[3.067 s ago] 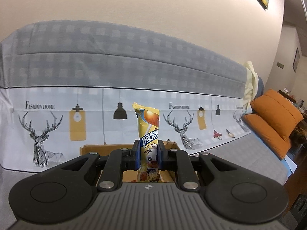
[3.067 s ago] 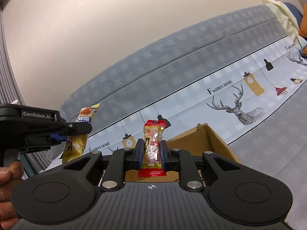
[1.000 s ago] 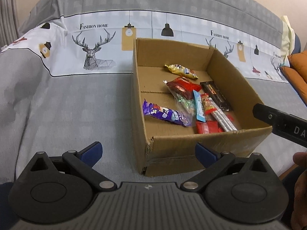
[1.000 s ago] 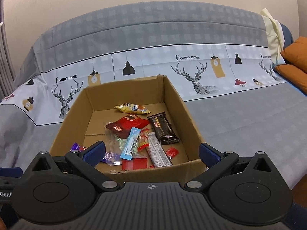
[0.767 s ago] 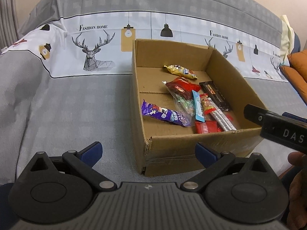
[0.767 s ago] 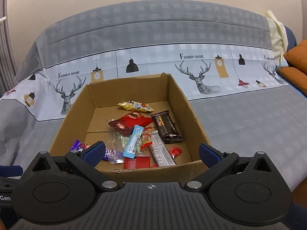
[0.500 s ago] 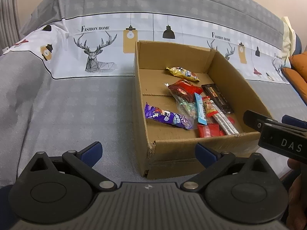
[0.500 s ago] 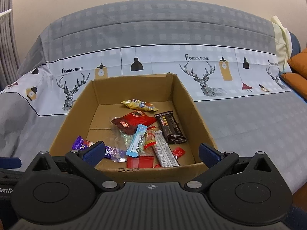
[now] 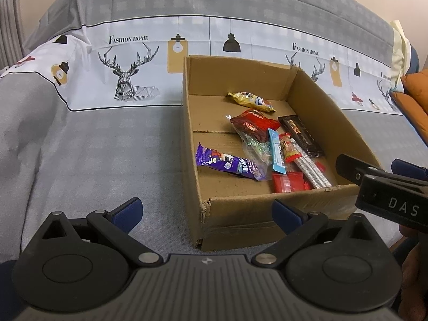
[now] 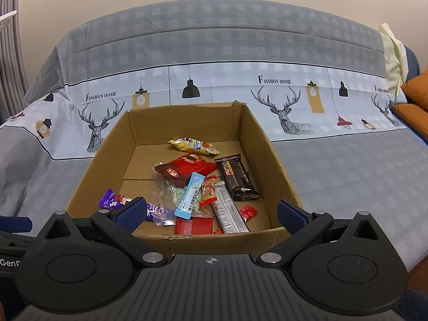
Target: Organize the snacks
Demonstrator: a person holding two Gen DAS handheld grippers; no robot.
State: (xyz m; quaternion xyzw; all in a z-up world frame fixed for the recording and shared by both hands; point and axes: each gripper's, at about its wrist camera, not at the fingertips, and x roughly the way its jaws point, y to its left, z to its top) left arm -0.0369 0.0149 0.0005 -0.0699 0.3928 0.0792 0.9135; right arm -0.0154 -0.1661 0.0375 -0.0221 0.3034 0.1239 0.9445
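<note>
An open cardboard box [image 9: 240, 214] [image 10: 256, 139] stands on the covered sofa seat with several wrapped snacks in it. Among them are a purple packet [image 9: 227, 164] [image 10: 113, 200], a yellow packet [image 9: 251, 100] [image 10: 192, 145], a red bag [image 9: 254, 125] [image 10: 184, 169] and a dark bar [image 9: 301, 135] [image 10: 238, 180]. My left gripper [image 9: 207, 210] is open and holds nothing, just short of the box's near left corner. My right gripper [image 10: 211, 211] is open and holds nothing, in front of the box's near wall; its body [image 9: 388, 190] shows at the right of the left wrist view.
The sofa wears a grey cover [image 9: 88, 144] [image 10: 347, 165] with a white deer-and-lamp band along the backrest. Orange cushions [image 9: 417, 101] [image 10: 417, 91] lie at the far right. A grey curtain [image 10: 10, 61] hangs at the left. A hand [image 9: 412, 272] grips the right tool.
Three seconds ago each gripper was shut on a snack held up high; now both are open with nothing in them, facing down at the box. Over the last second the views shifted only slightly.
</note>
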